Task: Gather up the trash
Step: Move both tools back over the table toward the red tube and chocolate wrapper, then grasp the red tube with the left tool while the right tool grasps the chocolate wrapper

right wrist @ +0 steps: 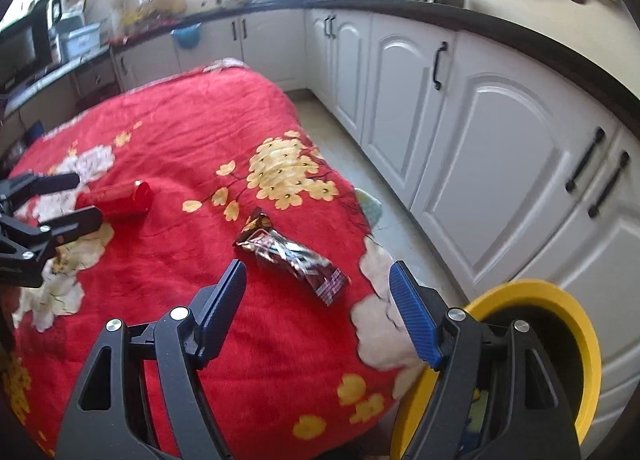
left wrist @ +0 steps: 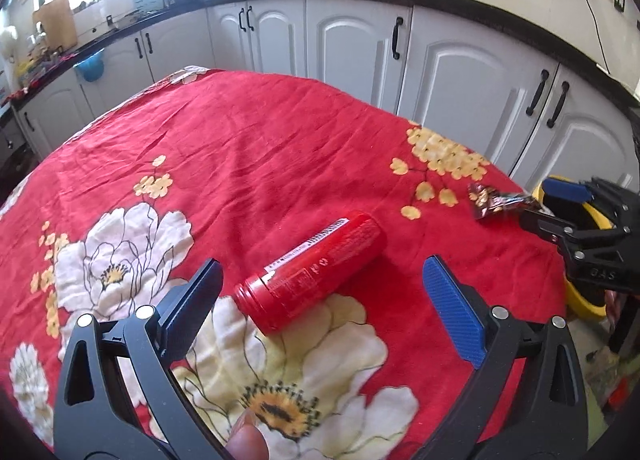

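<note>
A table (left wrist: 248, 147) draped in a red cloth with white and yellow flowers carries the trash. Toward its left side, a red can (left wrist: 310, 270) lies on its side, partly over a large white flower. The left claw (left wrist: 320, 300) hangs over it with its blue pads spread wide, one on either side of the can and apart from it, gripping nothing. Further right, a crumpled dark snack wrapper (right wrist: 290, 254) lies flat on the cloth near the table's right edge, just beyond a cluster of yellow blossoms. The right claw (right wrist: 318, 314) hovers close to the wrapper, jaws wide and empty, the wrapper lying just ahead of the gap between its pads. Past the table's edge, below the right claw, stands a yellow bin (right wrist: 560, 300) with a dark inside. White cabinets (right wrist: 460, 131) with black handles run along the far right.
</note>
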Demonstrator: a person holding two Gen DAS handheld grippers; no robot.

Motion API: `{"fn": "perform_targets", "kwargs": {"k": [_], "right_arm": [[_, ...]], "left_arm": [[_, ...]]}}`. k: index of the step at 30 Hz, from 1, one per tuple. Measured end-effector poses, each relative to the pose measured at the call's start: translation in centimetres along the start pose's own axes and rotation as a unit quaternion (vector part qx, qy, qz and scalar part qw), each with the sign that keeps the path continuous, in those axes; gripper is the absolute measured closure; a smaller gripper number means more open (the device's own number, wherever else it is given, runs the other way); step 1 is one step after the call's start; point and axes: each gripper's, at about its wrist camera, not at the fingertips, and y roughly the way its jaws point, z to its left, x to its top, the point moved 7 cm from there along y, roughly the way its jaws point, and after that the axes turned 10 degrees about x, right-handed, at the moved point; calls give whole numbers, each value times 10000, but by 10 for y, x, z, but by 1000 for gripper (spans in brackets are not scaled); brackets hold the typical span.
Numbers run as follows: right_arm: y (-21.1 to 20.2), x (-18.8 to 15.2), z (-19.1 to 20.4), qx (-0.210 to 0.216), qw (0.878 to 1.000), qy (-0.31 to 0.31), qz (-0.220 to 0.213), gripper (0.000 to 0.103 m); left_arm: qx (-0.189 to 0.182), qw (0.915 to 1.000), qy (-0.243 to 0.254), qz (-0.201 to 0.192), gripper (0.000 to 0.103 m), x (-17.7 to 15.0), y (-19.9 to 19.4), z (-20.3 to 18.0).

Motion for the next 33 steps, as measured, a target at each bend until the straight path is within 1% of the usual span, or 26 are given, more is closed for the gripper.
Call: {"fn": "perform_targets", "kwargs": {"k": [5, 6, 8, 9, 10, 12, 13, 14, 15, 17, 19, 21, 22, 23, 25, 26, 28, 29, 30, 33], "right_arm": [[21, 4, 3, -17, 9994, -251, 224, 32], [23, 3, 3, 17, 9993, -269, 262, 38], [27, 1, 4, 101, 9992, -250, 309, 46], [27, 1, 5, 132, 9992, -228, 288, 51], [27, 1, 5, 163, 9993, -205, 274, 54], [24, -1, 5, 210, 9994, -129, 248, 64], [23, -2, 4, 232, 9994, -90, 242, 67], [20, -3, 2, 248, 9994, -16, 223, 73], [18, -4, 0, 272, 9994, 53, 203, 77], [13, -6, -4, 354, 9990, 243, 147, 82], [8, -8, -8, 428, 9981, 432, 90, 84], [3, -11, -11, 478, 9971, 585, 28, 84], [0, -13, -12, 475, 9969, 629, 5, 84], [-2, -15, -12, 461, 9968, 655, -15, 84], [-6, -18, -15, 447, 9962, 744, -70, 84], [-10, -21, -16, 445, 9957, 805, -104, 84], [-16, -26, -18, 436, 9951, 879, -148, 84], [-18, -28, -18, 424, 9950, 890, -169, 84], [-21, -30, -19, 421, 9948, 904, -187, 84], [-29, -38, -20, 428, 9940, 982, -221, 84]], "left_arm": [[12, 9996, 276, 89, 11, 2, 13, -1], [2, 9994, 335, 117, 11, 2, 16, -3], [-49, 9989, 427, 159, 11, 1, 21, -6], [-61, 9987, 469, 188, 11, 0, 23, -8], [-58, 9986, 488, 208, 11, 0, 25, -9], [-90, 9983, 511, 251, 11, -1, 28, -12], [-109, 9982, 521, 264, 11, -2, 29, -13], [-109, 9981, 534, 279, 12, -3, 30, -14], [-104, 9981, 540, 289, 13, -4, 31, -15], [-97, 9979, 563, 306, 16, -6, 31, -16], [-126, 9977, 579, 331, 24, -8, 30, -17], [-150, 9974, 608, 349, 28, -10, 30, -19], [-159, 9973, 617, 353, 35, -10, 29, -19], [-187, 9972, 629, 352, 38, -11, 28, -21], [-230, 9971, 631, 348, 49, -12, 26, -23], [-258, 9970, 643, 345, 52, -12, 25, -25], [-293, 9968, 658, 341, 65, -13, 23, -27], [-303, 9967, 666, 338, 68, -13, 23, -29], [-294, 9967, 679, 323, 75, -13, 21, -30], [-243, 9968, 683, 322, 76, -14, 20, -34]]}}
